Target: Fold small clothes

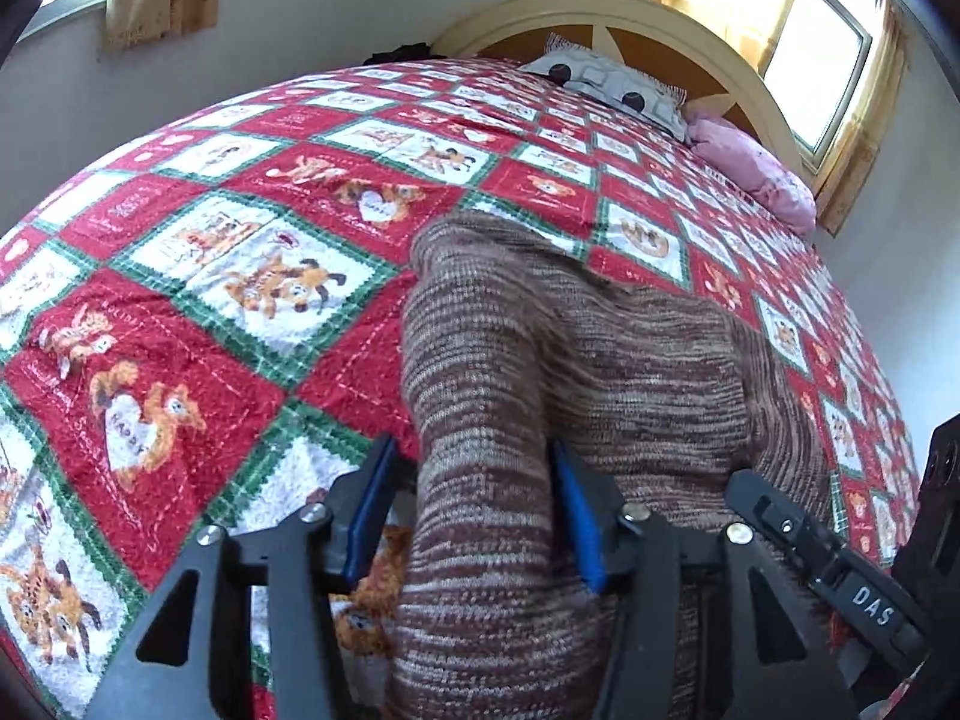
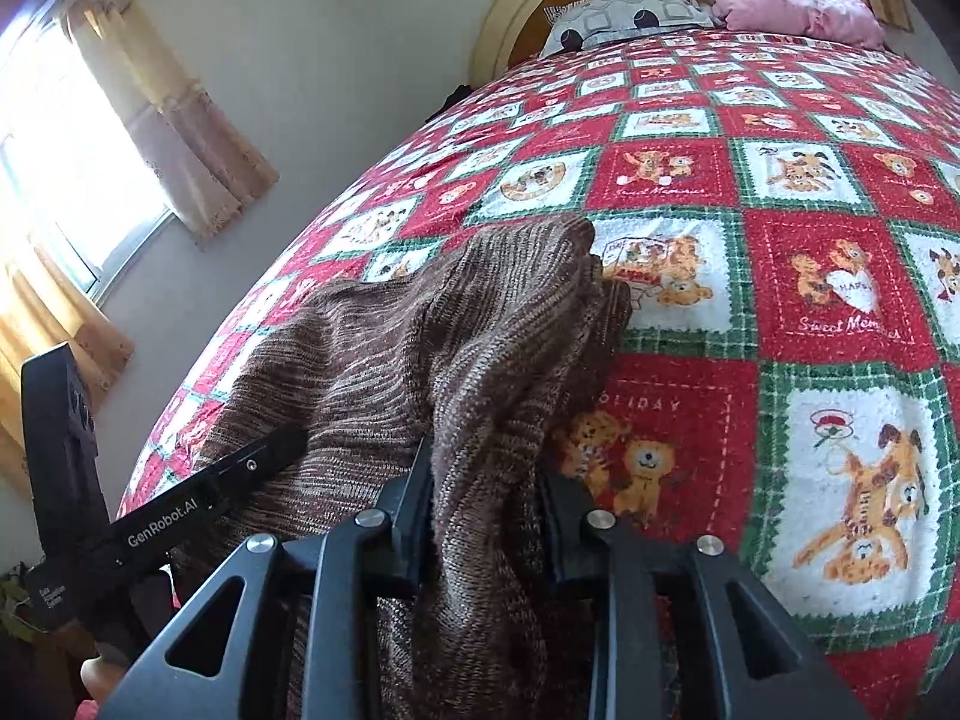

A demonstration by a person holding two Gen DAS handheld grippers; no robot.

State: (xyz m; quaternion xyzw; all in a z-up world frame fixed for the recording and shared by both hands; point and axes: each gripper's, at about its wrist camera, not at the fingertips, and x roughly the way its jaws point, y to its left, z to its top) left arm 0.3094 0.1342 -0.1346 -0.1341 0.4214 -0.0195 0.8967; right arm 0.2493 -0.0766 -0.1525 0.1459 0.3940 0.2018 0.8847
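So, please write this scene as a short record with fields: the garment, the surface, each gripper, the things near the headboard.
garment: brown striped knit, lying on the bed
surface: red, white and green quilt
left gripper: open, knit between the fingers
right gripper: open, knit between the fingers
near headboard: grey patterned pillow, pink pillow

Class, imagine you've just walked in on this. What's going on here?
A person with a tool in each hand is folding a brown knitted garment on a red patchwork bedspread. The left tool stands open around one fold. The right tool straddles another bunched part, grip unclear.
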